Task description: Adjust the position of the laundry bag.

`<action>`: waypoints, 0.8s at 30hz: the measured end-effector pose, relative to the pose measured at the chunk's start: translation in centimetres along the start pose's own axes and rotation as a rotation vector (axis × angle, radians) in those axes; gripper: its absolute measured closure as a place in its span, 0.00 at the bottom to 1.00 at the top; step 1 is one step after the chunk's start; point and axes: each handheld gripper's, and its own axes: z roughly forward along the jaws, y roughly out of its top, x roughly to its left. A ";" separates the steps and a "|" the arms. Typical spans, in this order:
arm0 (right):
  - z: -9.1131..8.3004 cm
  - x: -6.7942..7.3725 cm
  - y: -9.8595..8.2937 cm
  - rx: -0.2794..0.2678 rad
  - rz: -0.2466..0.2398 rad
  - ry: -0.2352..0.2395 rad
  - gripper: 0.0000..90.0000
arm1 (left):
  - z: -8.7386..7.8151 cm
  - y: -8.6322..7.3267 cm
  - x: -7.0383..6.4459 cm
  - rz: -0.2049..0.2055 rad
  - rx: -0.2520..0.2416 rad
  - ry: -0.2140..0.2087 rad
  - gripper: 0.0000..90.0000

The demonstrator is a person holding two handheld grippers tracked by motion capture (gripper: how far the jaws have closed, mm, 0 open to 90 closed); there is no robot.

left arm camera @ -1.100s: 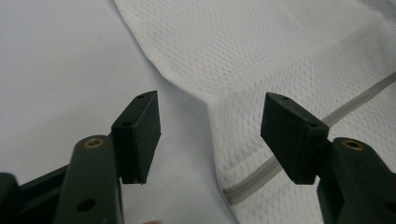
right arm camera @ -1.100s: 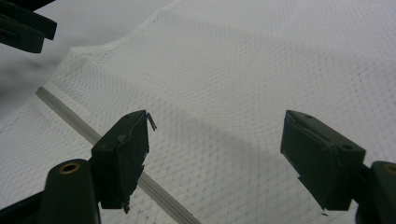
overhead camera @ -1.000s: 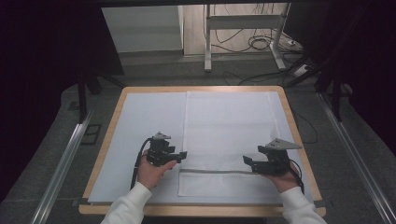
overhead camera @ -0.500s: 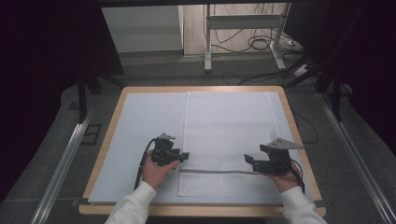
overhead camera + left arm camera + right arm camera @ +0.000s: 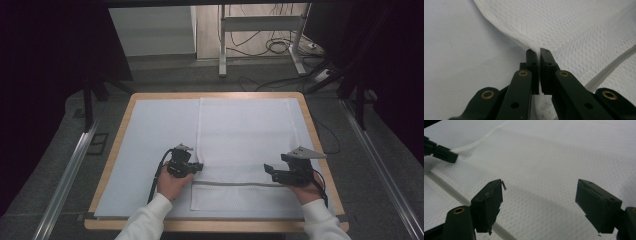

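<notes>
White mesh laundry bag with grey zipper band (image 5: 245, 145), flat across the worktop (image 5: 150, 130) from centre to 3 o'clock. Left gripper (image 5: 536, 51) clamped on its 9 o'clock edge; right gripper (image 5: 539, 202) gaping, holding nothing. Risk: one-sided pull, bunching, thin mesh slipping free.
</notes>
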 end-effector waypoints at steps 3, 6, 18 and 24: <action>-0.4 -1.2 0.9 0.035 0.020 -0.030 0.25 | 0.1 0.0 -0.1 0.004 0.000 0.004 0.98; -0.8 -2.9 2.4 0.084 0.052 -0.065 0.27 | 0.1 0.0 0.0 0.009 0.004 0.005 0.98; 0.2 -5.4 3.8 0.186 0.102 -0.164 0.37 | -0.2 -0.1 0.0 0.013 -0.011 -0.004 0.98; -0.2 -6.8 1.9 0.245 0.108 -0.195 0.46 | -0.3 -0.1 -0.1 0.013 -0.021 -0.005 0.98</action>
